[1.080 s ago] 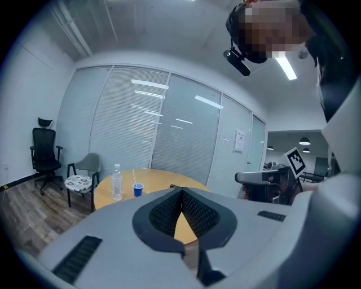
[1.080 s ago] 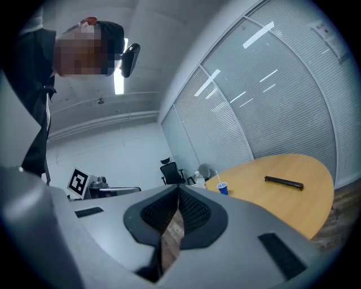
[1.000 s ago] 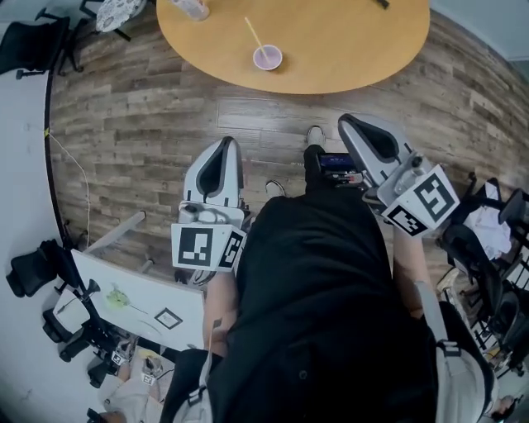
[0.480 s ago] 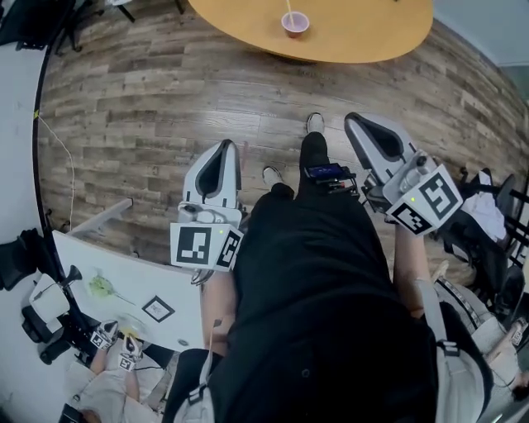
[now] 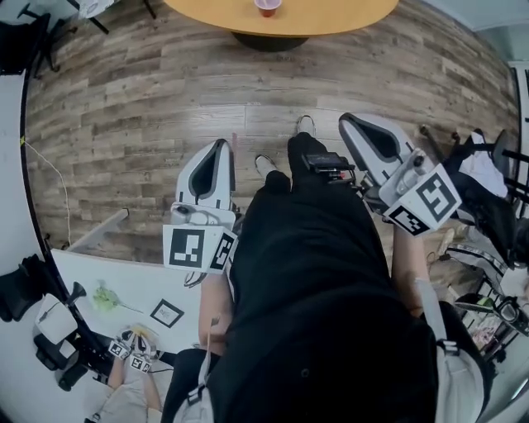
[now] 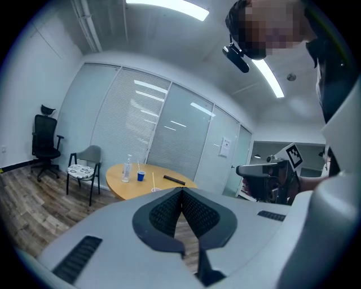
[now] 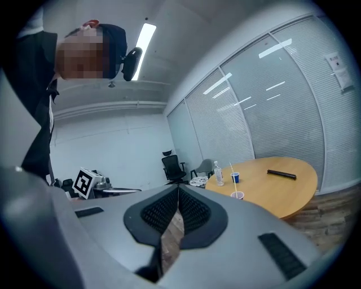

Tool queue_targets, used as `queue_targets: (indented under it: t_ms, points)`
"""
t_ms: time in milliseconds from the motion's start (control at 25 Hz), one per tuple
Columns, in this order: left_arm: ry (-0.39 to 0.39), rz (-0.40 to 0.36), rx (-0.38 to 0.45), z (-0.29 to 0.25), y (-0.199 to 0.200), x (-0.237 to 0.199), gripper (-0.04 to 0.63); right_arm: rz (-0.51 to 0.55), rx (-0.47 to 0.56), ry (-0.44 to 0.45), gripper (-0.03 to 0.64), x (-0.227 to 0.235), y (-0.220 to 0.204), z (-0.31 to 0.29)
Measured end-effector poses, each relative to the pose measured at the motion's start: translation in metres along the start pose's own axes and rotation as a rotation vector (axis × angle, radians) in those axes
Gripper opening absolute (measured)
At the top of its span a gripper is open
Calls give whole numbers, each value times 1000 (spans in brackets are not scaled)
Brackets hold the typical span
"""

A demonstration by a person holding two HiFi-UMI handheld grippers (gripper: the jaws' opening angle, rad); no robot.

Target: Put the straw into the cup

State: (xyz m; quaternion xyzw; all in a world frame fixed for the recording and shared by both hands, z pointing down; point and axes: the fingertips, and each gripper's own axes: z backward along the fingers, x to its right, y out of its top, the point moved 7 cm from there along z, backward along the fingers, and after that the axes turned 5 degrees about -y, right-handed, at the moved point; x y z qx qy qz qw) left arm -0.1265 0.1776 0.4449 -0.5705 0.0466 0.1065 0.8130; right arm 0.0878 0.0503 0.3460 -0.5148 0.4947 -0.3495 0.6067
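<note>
A small pink cup (image 5: 266,7) stands on the round wooden table (image 5: 331,15) at the top edge of the head view, far from both grippers. In the gripper views a straw (image 7: 232,178) stands upright in that pink cup (image 7: 237,196); the same straw (image 6: 153,179) and cup (image 6: 155,190) show just above the left jaws. My left gripper (image 5: 213,169) and right gripper (image 5: 372,140) hang close to the person's body over the wooden floor. Both are shut with nothing between the pads.
On the table also stand a blue cup (image 7: 235,177), a clear bottle (image 7: 218,173) and a black remote (image 7: 281,174). Chairs (image 6: 82,169) stand beside the table. A white desk (image 5: 124,293) with gear lies at the left, and more chairs (image 5: 488,198) at the right.
The table and pink cup have slid toward the top edge of the head view as the person moved back from it. Both grippers keep their place by the body, still shut.
</note>
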Motion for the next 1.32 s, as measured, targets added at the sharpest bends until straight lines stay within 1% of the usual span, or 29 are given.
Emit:
queue_targets:
  t_ms: [200,400,600,800,1040,1320]
  points:
    - [-27,-25,-3,-5,6,9,12,5,-6,-1,18,1,0,8]
    - [-31,-14,1,-14,9,18,12,31,3,-13,17,6,3,17]
    - [-46,-30,-11,-17,8,25,12,25,16,-21,17,7,0,23]
    - [-45,-13,-28,-15,2,28,12,16,11,-24,17,7,-3,24]
    - [-64,-18,-36,-16,0,34,12,35,10,-28,17,6,-2,25]
    - [-60,-8,-34,-16,-4,36,12,50,0,-30,17,7,-6,30]
